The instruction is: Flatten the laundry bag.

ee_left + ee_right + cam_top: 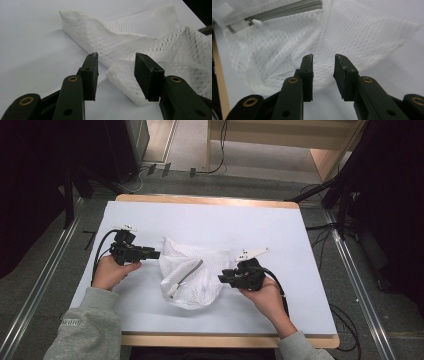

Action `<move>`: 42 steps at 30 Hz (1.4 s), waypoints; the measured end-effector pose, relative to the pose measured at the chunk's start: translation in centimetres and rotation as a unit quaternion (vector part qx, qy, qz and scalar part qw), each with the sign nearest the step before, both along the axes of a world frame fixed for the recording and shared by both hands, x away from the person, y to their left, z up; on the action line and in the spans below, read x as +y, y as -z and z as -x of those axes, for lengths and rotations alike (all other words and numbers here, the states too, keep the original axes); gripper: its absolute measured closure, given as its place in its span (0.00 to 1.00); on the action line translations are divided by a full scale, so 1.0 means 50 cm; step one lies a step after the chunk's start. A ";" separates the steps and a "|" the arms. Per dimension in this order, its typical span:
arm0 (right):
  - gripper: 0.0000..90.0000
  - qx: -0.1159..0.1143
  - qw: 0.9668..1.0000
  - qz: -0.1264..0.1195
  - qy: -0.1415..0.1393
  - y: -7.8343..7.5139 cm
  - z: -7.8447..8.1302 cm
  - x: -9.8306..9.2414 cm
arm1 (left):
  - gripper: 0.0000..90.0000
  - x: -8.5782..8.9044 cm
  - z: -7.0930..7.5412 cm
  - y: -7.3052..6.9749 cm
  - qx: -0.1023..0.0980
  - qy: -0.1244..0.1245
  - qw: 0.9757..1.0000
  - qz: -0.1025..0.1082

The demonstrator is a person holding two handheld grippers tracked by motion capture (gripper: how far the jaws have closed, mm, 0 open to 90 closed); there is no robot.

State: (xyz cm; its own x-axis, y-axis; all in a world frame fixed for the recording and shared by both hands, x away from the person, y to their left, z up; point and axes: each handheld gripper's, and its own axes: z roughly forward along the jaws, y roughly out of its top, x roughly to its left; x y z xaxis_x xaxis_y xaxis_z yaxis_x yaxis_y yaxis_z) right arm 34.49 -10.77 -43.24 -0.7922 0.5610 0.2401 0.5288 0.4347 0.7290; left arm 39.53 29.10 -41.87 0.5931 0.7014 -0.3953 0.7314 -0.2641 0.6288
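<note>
2 tools [156,254] [221,277] agape, empty, flanking a mesh bag [192,272] on a white-topped table [210,220]; grey floor [45,260].

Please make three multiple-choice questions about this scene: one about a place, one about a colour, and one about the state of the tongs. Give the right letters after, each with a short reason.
1. Where does the mesh bag lie?
A. between the two tongs, on the table
B. on the floor
C. at the far right corner of the table

2. What colour is the mesh bag?
A. black
B. white
C. red

3. How are the left tongs?
A. shut on the bag
B. open, with a fold of the bag in front of the jaws
C. shut on nothing

Answers:
1 A: the high view shows it between the left tongs and the right tongs.
2 B: the netting is white in all views.
3 B: the left gripper view shows a gap between the jaws.
</note>
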 end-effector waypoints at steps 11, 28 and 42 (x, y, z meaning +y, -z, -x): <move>0.56 0.008 0.998 0.009 0.054 0.012 -0.061 -0.024 | 0.49 -0.018 0.003 0.025 0.001 0.003 1.000 -0.010; 0.93 0.041 0.997 0.001 0.061 0.042 -0.096 0.012 | 0.95 -0.037 0.006 0.026 0.022 0.026 0.999 -0.005; 0.99 0.024 0.995 -0.003 0.096 0.014 -0.124 -0.057 | 0.98 0.001 0.041 -0.022 -0.025 0.004 1.000 0.018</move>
State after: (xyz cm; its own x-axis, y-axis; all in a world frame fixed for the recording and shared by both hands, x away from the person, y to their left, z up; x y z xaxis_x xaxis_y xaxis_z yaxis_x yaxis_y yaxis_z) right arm 40.71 -13.61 -43.95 -0.6579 0.6997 0.2785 0.6361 0.3183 0.7028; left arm 37.50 29.14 -40.76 0.6186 0.6816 -0.3909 0.6971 -0.2466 0.6733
